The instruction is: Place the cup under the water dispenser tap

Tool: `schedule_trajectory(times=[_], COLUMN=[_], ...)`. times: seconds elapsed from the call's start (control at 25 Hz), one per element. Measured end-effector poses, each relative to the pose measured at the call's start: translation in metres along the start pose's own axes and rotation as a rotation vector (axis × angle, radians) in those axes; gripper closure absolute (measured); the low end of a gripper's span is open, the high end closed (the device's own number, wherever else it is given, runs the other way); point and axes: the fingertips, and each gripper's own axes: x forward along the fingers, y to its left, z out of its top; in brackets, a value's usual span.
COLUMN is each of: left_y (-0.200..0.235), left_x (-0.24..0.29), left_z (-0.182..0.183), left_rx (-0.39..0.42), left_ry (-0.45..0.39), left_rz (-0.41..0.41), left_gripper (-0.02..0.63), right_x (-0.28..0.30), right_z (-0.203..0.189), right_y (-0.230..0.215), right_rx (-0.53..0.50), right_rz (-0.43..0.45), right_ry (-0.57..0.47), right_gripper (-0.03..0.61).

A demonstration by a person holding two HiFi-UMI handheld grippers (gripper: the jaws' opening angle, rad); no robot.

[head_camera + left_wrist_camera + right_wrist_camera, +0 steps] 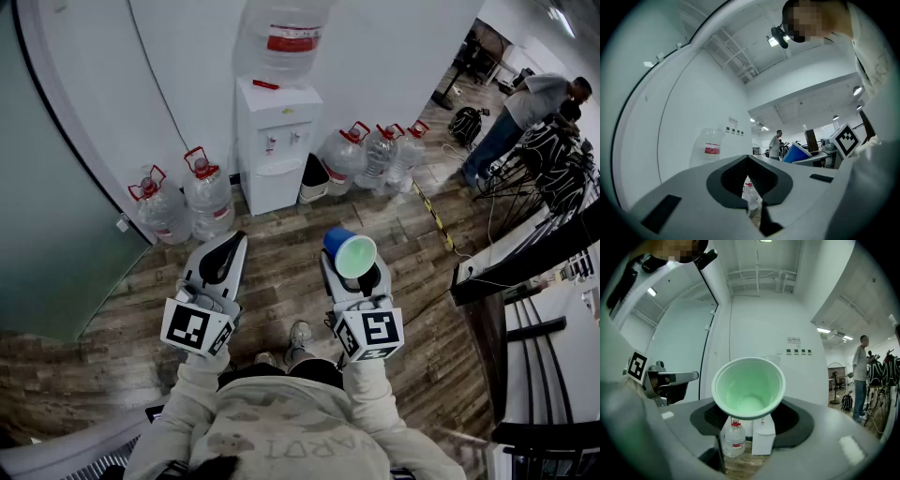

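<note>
At the far left of the head view, two water jugs (183, 195) stood on the wooden floor (281, 281) against the wall. Just right of them, the left tool (225, 255) was held out level with its jaws together and nothing between them. Its own view confirmed this, the left tool (748, 161) leaving only a thin slit through which a jug showed. Ahead stood the white water dispenser (278, 141) with a large bottle (281, 37) on top, well apart from both tools. Right of centre, the right tool (356, 274) had its jaws spread wide and clamped on the cup (350, 251), which lay tipped with its mouth toward the person. The head view showed the cup's blue outside, as did the left gripper view (797, 153) — whereas the right gripper view gave only the pale green inside of the cup (749, 387). There the right tool (750, 414) framed the dispenser (763, 437) below the cup. Further right in the head view stood three more jugs (375, 155), and beyond them a person (525, 108) bent over a desk.
</note>
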Motion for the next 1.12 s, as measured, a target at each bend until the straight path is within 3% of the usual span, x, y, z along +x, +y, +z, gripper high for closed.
schedule_trajectory(times=[0.64, 1.12], left_y=[0.016, 0.066], left_x=[0.019, 0.09], left_z=[-0.002, -0.016], left_rx=[-0.006, 0.003], left_ry=[-0.014, -0.021], left_rz=[-0.011, 0.032], left_gripper=[0.609, 0.609], right_x=[0.022, 0.111], right_z=[-0.001, -0.009], right_y=[-0.005, -0.039], right_rx=[-0.018, -0.021], right_rz=[0.001, 0.059], right_ry=[-0.006, -0.001], right_gripper=[0.295, 0.291])
